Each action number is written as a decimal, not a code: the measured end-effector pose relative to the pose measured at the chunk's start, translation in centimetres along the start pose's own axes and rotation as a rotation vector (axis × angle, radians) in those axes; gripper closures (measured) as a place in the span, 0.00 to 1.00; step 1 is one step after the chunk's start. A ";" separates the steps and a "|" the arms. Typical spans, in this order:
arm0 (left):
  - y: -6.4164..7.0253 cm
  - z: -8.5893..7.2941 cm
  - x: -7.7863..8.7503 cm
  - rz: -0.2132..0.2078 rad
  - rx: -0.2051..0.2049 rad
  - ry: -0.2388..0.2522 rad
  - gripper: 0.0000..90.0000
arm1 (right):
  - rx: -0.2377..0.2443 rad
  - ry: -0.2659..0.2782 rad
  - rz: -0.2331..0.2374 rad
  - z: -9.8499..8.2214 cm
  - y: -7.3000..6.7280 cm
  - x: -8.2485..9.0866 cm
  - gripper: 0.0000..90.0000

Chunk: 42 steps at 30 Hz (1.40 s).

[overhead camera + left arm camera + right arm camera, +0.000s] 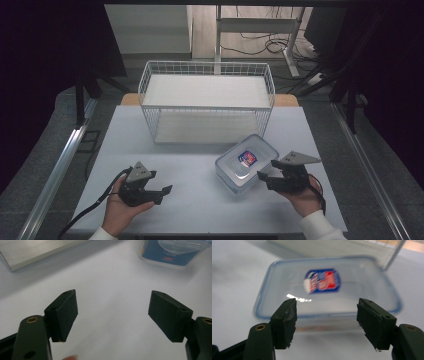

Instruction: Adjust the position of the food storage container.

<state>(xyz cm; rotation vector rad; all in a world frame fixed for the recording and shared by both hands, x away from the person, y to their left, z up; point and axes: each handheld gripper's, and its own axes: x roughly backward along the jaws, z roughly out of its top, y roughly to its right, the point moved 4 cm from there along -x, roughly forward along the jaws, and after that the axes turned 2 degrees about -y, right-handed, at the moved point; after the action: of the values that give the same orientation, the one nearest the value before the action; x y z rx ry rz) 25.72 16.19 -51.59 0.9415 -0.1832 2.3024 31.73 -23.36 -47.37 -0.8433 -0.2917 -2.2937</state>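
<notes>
High view: right tool (263, 176) beside container (246, 161).

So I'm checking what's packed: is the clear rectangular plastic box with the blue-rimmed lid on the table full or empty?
Apparently empty: the clear rectangular plastic box shows nothing through its labelled lid and walls, though the right gripper view is blurred.

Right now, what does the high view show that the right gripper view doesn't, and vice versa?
High view: the left gripper open over bare table, and the whole wire basket. Right gripper view: the right gripper from behind its jaws, open and clear of the near rim. Both: the clear plastic container with its red-and-blue label.
</notes>
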 end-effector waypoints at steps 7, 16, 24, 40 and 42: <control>0.0 0.0 0.1 0.003 0.002 0.006 0.26 | -0.001 -0.009 -0.077 2.9 1.7 -0.7 0.40; 0.0 -0.2 -0.2 0.009 0.002 -0.012 0.26 | -0.057 -0.060 -0.102 4.0 5.2 -2.1 0.52; 0.0 -0.3 -0.4 0.005 0.001 -0.020 0.26 | -0.046 -0.110 -0.090 4.2 7.5 -3.1 0.77; -0.1 -0.4 -0.5 0.010 -0.008 -0.027 0.26 | -0.041 -0.229 -0.074 3.2 10.4 -5.6 0.99; -0.1 -0.4 -0.4 0.011 -0.008 -0.026 0.26 | -0.039 -0.247 -0.068 3.0 10.5 -5.9 0.99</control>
<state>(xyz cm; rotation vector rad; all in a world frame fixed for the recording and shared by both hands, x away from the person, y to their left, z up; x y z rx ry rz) 25.81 16.15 -52.16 0.9696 -0.2090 2.2983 43.46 -26.98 -49.00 -1.1561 -0.3907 -2.2643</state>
